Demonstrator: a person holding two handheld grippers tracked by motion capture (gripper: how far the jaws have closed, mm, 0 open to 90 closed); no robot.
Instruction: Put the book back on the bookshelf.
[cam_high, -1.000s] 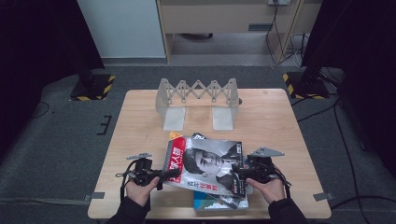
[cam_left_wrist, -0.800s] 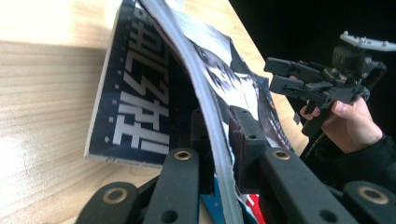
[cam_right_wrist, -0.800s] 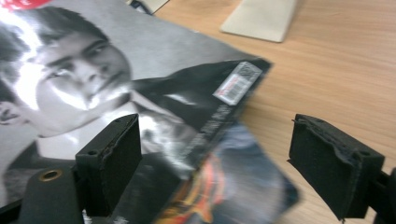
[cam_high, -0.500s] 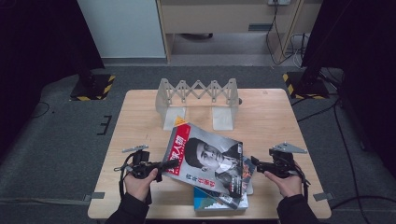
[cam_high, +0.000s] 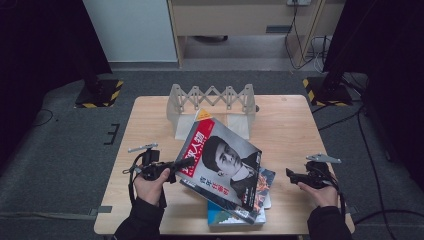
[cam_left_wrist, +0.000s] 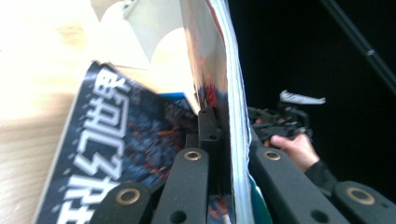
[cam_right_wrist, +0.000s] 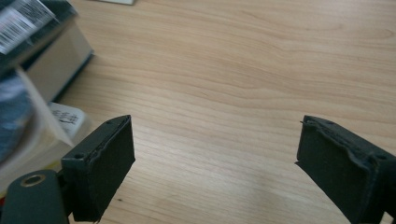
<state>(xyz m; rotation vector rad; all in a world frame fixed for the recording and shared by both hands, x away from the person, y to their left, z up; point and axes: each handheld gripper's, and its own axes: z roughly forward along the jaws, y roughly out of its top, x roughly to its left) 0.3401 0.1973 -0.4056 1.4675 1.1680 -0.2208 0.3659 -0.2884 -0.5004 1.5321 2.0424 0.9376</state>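
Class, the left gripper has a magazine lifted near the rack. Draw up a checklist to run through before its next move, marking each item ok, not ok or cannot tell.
1. Left gripper jaws clamped on the glossy portrait-cover magazine: ok.
2. Magazine off the stacked books: partly, lower corner overlaps them; cannot tell.
3. Right gripper open, apart from the magazine: ok.
4. White accordion rack upright: ok.
5. Rack slot free: cannot tell.
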